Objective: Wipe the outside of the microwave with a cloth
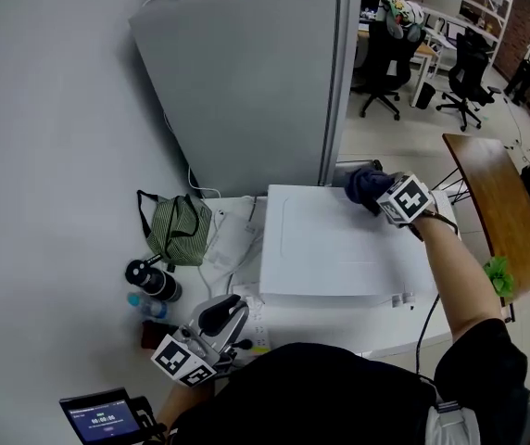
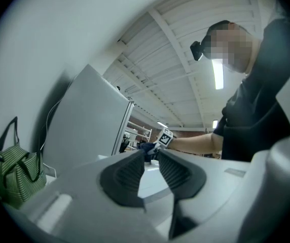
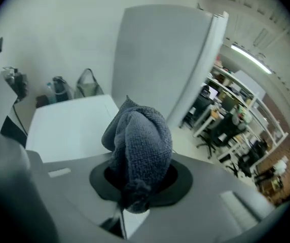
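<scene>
The white microwave (image 1: pixel 339 248) stands on a white counter, seen from above. My right gripper (image 1: pixel 376 196) is at the back right corner of its top, shut on a bunched dark blue cloth (image 1: pixel 362 184). In the right gripper view the cloth (image 3: pixel 140 135) fills the jaws of the right gripper (image 3: pixel 140 178), and the microwave top (image 3: pixel 74 125) lies beyond. My left gripper (image 1: pixel 231 309) hangs low at the microwave's front left, off it. In its own view the left gripper (image 2: pixel 152 156) shows a narrow gap between its dark pads (image 2: pixel 122 178), with nothing in it.
A tall grey fridge (image 1: pixel 256 82) stands right behind the microwave. Left of it lie a green striped bag (image 1: pixel 180 230), dark bottles (image 1: pixel 154 281) and cables. A small screen device (image 1: pixel 106 420) is at bottom left. A wooden table (image 1: pixel 497 202) and office chairs (image 1: pixel 464 72) are to the right.
</scene>
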A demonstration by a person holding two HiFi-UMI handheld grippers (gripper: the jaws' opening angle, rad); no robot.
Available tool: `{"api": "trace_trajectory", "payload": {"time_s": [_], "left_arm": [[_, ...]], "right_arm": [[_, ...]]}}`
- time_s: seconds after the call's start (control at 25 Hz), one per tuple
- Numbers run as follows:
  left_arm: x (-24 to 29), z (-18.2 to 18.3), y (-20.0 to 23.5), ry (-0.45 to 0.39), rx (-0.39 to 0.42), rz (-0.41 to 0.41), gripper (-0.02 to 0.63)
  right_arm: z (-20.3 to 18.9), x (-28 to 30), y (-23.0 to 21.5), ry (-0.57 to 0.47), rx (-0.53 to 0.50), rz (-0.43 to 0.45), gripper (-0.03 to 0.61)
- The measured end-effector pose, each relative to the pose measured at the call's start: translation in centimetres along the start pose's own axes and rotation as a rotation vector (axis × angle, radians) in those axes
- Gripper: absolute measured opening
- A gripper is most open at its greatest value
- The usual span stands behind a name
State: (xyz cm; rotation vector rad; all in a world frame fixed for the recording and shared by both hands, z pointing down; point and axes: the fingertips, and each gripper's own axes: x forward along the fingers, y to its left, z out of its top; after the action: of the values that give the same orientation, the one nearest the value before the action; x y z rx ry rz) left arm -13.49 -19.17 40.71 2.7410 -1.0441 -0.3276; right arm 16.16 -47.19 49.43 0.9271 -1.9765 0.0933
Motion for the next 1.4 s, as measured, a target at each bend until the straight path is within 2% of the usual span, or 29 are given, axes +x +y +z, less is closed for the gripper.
{"api": "trace_trajectory", "payload": {"time_s": [0.12, 0.24, 0.32, 0.4, 0.48, 0.56, 0.72, 0.76, 0.88, 1.0, 1.16, 1.28, 1.4], "left_arm": [[-0.8, 0.5, -0.3, -0.011, 0.006, 0.008, 0.09], [-1.7, 0.6, -0.6, -0.014, 0.004, 0.024, 0.091], [-2.3, 0.4, -0.8, -0.014, 0.004, 0.033, 0.09], [-2.8, 0.3, -0.8, -0.012, 0.002, 0.044, 0.089], [-3.2, 0.4, -0.7, -0.012, 0.002, 0.054, 0.089], [-3.4, 0.5, -0.7, -0.011, 0.003, 0.057, 0.089], [-2.8, 0.5, -1.1, -0.016, 0.017, 0.035, 0.089], [-2.6, 0.5, -1.4, -0.018, 0.02, 0.025, 0.089], [-1.5, 0.7, -2.2, -0.011, 0.024, -0.006, 0.089], [0.0, 0.6, -3.1, -0.007, 0.02, -0.041, 0.089], [1.5, 0.4, -4.2, -0.007, 0.019, -0.083, 0.088], [1.8, 0.3, -4.7, -0.009, 0.023, -0.093, 0.088], [1.7, 0.2, -4.8, -0.009, 0.024, -0.089, 0.088]], "right_arm": [[8.6, 1.8, 9.0, -0.111, -0.098, 0.174, 0.067], [15.6, 4.0, 16.9, -0.188, -0.202, 0.271, 0.067], [17.1, 6.0, 20.6, -0.148, -0.253, 0.31, 0.067], [16.4, 7.8, 22.0, -0.062, -0.286, 0.302, 0.067], [15.3, 8.5, 21.0, -0.008, -0.299, 0.246, 0.067], [13.5, 8.3, 19.2, 0.024, -0.267, 0.214, 0.067], [7.6, 6.3, 16.4, 0.048, -0.162, 0.278, 0.067], [5.9, 5.3, 14.9, 0.042, -0.141, 0.265, 0.067], [0.0, 1.7, 8.6, 0.063, -0.072, 0.154, 0.067], [-8.4, 0.1, 1.7, 0.164, 0.003, 0.026, 0.067], [-15.1, -2.8, -3.4, 0.243, 0.074, -0.087, 0.067], [-17.5, -3.8, -5.2, 0.267, 0.108, -0.136, 0.067], [-15.4, -4.1, -4.3, 0.201, 0.106, -0.128, 0.066]]}}
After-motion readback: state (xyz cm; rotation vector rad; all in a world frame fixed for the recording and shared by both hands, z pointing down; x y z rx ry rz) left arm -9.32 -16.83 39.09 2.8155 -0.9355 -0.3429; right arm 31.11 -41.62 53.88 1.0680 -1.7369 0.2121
